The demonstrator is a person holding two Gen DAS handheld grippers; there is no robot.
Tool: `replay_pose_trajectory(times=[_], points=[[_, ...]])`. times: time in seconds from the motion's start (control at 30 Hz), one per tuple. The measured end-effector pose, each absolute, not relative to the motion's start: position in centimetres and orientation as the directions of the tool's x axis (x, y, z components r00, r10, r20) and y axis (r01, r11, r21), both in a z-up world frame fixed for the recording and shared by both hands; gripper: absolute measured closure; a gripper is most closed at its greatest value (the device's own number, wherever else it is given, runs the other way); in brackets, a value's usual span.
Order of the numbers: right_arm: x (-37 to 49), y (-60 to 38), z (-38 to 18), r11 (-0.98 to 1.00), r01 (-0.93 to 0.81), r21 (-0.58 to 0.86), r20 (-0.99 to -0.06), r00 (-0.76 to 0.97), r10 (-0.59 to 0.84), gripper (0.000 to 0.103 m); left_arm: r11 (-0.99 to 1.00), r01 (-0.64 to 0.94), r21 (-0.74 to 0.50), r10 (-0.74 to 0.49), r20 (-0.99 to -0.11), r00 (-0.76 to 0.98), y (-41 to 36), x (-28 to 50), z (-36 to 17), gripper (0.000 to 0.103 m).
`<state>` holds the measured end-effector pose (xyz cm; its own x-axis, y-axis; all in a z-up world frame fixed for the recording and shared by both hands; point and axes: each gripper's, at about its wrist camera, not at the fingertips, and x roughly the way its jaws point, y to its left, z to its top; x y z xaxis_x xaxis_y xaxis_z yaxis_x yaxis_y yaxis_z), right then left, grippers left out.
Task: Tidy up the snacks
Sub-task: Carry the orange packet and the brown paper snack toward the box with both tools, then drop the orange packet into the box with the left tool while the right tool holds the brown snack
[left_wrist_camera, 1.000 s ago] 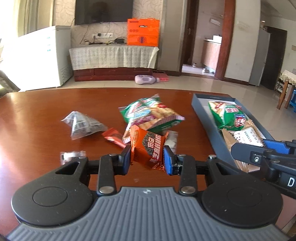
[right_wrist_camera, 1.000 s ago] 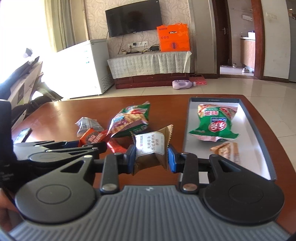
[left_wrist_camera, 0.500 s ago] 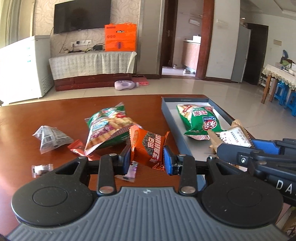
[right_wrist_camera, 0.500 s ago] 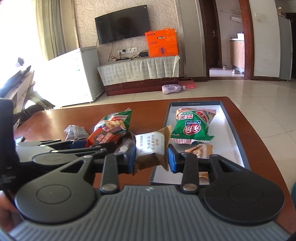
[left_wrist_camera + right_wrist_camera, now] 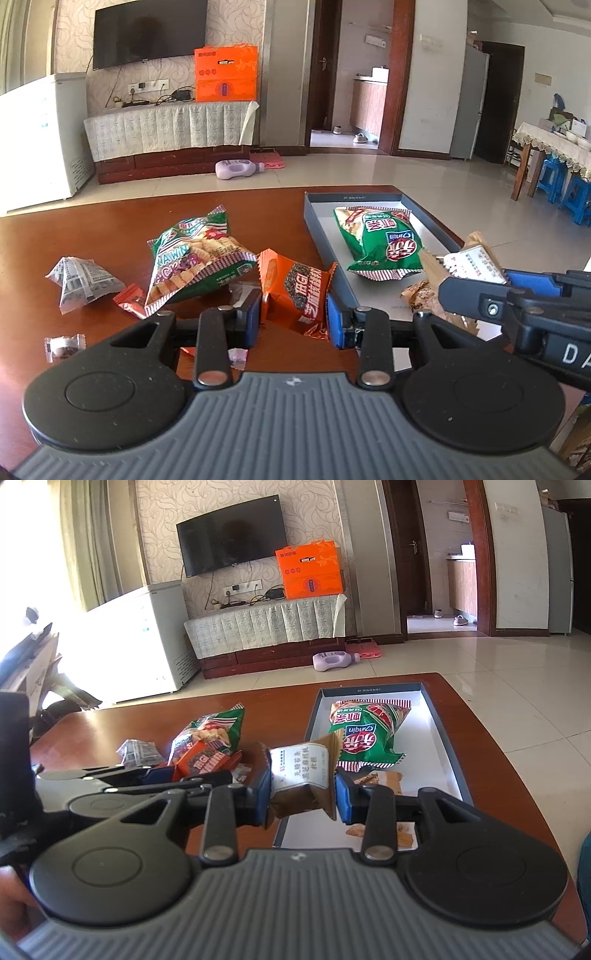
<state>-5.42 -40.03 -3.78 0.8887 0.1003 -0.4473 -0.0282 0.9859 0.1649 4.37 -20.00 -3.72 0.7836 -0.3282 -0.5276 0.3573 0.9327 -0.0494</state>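
My left gripper is shut on an orange snack packet, held above the brown table just left of the grey tray. My right gripper is shut on a brown and white snack packet, held over the tray's near left edge. A green chip bag and a small brown packet lie inside the tray. In the left wrist view the right gripper's finger reaches in from the right with its packet.
On the table left of the tray lie a green prawn cracker bag, a silver triangular packet, a red wrapper and a wrapped candy. The table's right edge runs close beside the tray.
Both grippers have moved right toward the tray with their packets still gripped. The loose snacks have slid left in both views, and the tray now lies under the right gripper.
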Motion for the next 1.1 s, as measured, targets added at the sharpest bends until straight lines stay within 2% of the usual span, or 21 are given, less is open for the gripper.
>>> replay_pose_trajectory(times=[0.63, 1.1], points=[[-4.1, -41.4, -4.4, 0.987, 0.027, 0.159, -0.477, 0.877, 0.053, 0.064, 0.898, 0.435, -0.068, -0.404, -0.525, 0.75, -22.1, 6.1, -3.6, 0.061], [-3.5, -44.6, -5.8, 0.978, 0.133, 0.159, -0.537, 0.843, -0.028, 0.064, 0.838, 0.541, -0.077, -0.487, -0.555, 0.674, -27.5, 9.6, -5.2, 0.061]])
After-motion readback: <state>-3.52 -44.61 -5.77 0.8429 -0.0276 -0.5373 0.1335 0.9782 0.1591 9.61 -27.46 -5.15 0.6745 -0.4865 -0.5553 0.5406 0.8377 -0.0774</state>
